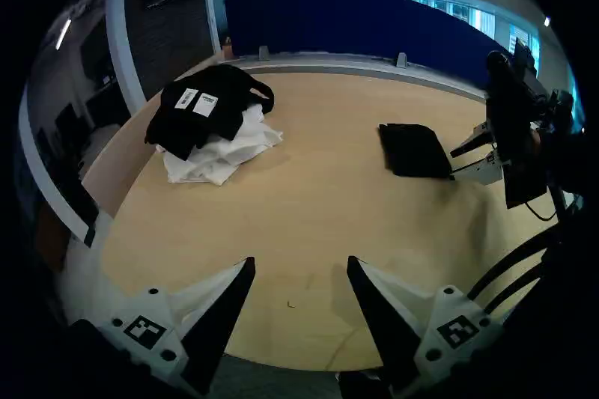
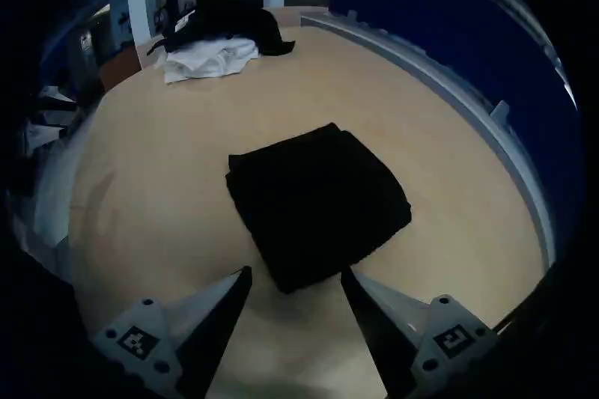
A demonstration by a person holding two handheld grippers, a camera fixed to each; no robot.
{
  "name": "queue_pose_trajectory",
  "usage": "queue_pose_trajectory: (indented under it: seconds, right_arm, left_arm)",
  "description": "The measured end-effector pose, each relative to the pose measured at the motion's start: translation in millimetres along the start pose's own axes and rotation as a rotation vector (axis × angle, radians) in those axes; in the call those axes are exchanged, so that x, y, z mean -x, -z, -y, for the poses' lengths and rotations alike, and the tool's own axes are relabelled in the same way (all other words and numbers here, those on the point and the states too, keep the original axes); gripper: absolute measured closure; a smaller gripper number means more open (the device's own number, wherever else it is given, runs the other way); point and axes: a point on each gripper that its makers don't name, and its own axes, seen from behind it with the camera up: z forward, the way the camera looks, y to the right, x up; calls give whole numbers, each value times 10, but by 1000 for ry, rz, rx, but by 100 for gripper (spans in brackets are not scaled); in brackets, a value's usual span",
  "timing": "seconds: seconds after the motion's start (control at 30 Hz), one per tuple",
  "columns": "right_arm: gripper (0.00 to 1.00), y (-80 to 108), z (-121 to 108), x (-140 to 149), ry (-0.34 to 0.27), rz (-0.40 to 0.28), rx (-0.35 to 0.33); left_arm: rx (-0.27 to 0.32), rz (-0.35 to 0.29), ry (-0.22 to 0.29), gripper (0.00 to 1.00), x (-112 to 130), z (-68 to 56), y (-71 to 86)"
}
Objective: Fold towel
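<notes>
Nearest, the right tool (image 2: 296,270) spreads its fingers wide at the bottom of the right gripper view and grips nothing. At the bottom of the left gripper view, the left tool (image 1: 300,260) is just as wide and empty. Behind them the pale wood surface (image 2: 150,174) spans both views, with a pile (image 1: 213,129) of black and white cloth at upper left. At centre of the right gripper view the black towel (image 2: 318,204) lies flat, one corner between the right tool's fingertips. It looks already folded into a compact, near-square pad, so at most a last fold or stacking seems left. It sits diamond-wise, and its slightly longer axis seems to run from that corner up the frame.
</notes>
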Motion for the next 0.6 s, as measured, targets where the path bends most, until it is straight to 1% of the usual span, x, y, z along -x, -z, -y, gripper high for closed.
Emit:
queue_pose_trajectory:
  seconds: [0.1, 0.17, 0.3, 0.4, 0.53, 0.57, 0.6]
  right_arm:
    - [9, -15, 22, 28, -7, 4, -4]
    - [14, -29, 53, 69, -10, 13, -16]
    - [30, -42, 130, 122, -20, 27, -45]
    - [40, -60, 125, 137, -31, 29, -37]
    - [58, -72, 120, 144, -48, 28, -31]
    - [62, -73, 121, 147, -52, 29, -30]
    - [63, -71, 119, 152, -55, 30, -27]
  left_arm:
    - [1, -2, -3, 9, -11, -4, 4]
    - [0, -2, -4, 9, -15, -3, 9]
    - [-3, -2, 0, 9, -8, 12, 13]
    - [-5, -2, 2, 9, 4, 20, 10]
    - [-7, -1, 1, 9, 16, 29, 7]
    - [-8, 0, 0, 9, 18, 32, 7]
    - [-9, 0, 0, 9, 18, 34, 7]
